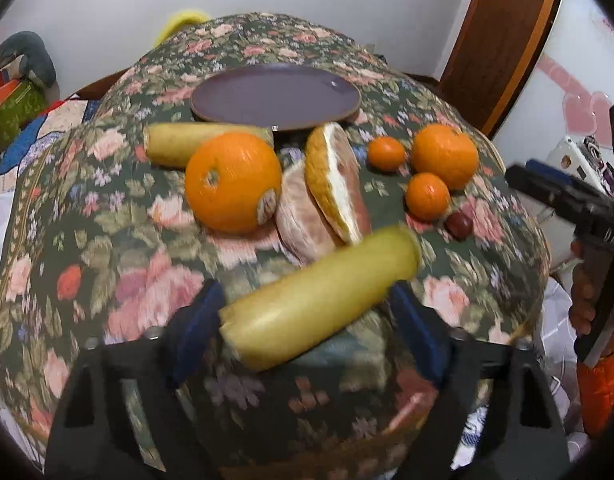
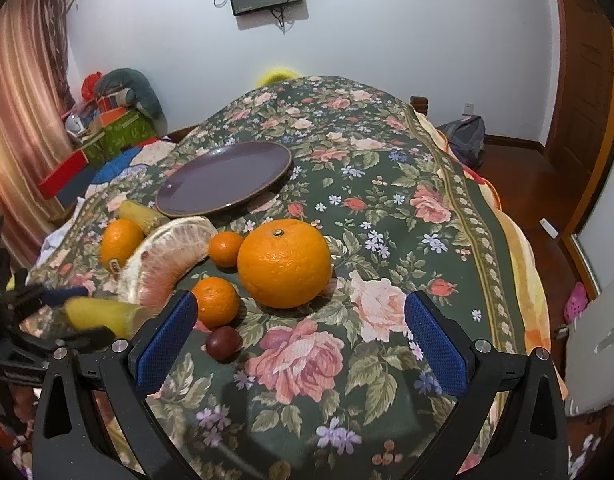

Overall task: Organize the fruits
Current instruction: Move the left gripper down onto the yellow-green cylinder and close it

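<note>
Fruits spread over floral-clothed table [image 2: 387,208]; purple plate [image 2: 223,178] bare, so sorting barely begun. Yellow banana piece [image 1: 319,296] clamped across left hand-held gripper [image 1: 307,320], apparently raised above cloth. Right hand-held gripper [image 2: 303,344] spread wide, holding nothing, hovering near large orange [image 2: 285,262]. Remaining on cloth: second banana piece [image 1: 187,142], another orange [image 1: 233,180], pomelo segments [image 1: 327,196], two tangerines [image 1: 427,196], small red fruit [image 2: 223,343].

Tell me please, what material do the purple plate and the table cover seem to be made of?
The purple plate looks like glazed ceramic: a smooth, faintly shiny face and a brownish bare rim. The table cover seems to be woven fabric with a matte floral print; it drapes and folds at the edges.
</note>
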Available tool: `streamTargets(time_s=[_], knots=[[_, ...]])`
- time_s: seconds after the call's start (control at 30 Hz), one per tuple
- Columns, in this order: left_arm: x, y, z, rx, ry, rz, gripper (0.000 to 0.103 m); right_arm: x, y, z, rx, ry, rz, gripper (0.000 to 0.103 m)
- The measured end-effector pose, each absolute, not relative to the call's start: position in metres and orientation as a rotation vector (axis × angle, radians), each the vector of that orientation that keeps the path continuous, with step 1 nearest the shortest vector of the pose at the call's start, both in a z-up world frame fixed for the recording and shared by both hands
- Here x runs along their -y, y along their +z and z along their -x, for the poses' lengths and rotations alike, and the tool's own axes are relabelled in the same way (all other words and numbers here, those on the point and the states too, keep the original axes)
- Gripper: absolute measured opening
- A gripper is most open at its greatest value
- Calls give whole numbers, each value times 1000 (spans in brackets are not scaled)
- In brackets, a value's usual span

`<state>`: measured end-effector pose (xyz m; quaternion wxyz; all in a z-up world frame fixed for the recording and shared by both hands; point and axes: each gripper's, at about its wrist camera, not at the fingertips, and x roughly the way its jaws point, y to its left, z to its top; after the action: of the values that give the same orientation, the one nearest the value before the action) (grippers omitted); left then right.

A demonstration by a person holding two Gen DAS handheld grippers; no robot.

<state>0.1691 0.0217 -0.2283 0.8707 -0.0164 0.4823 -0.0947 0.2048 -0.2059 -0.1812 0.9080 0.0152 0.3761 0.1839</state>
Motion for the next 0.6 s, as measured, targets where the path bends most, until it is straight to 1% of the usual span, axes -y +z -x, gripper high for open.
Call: streamTargets(time_s=[0.03,0.1,0.17,0.2,0.33,0.37,0.4,0.6], knots=[[-21,-228,-166,-1015,-195,35,72,207,-179,-203,-772,379,-34,103],[-19,-228,-158,-1029,-203,44,59,208,-175,-198,-763,379,-32,103],[-17,-226,-153,-1038,-218,51,53,209,-171,-193,-754,378,-27,103],[-16,-224,-150,-1040,-223,52,52,210,-169,-191,-750,380,-24,103],[-14,-215,-150,-1008,-211,27,53,211,-166,-186,-742,379,-10,103],[-12,-213,-152,-1002,-220,22,54,211,-166,-185,-741,379,-7,103],[-9,-213,-157,-1000,-237,9,58,211,-166,-184,-741,379,-5,103],[12,-228,-179,-1032,-286,-59,60,211,-168,-181,-747,380,-2,103]])
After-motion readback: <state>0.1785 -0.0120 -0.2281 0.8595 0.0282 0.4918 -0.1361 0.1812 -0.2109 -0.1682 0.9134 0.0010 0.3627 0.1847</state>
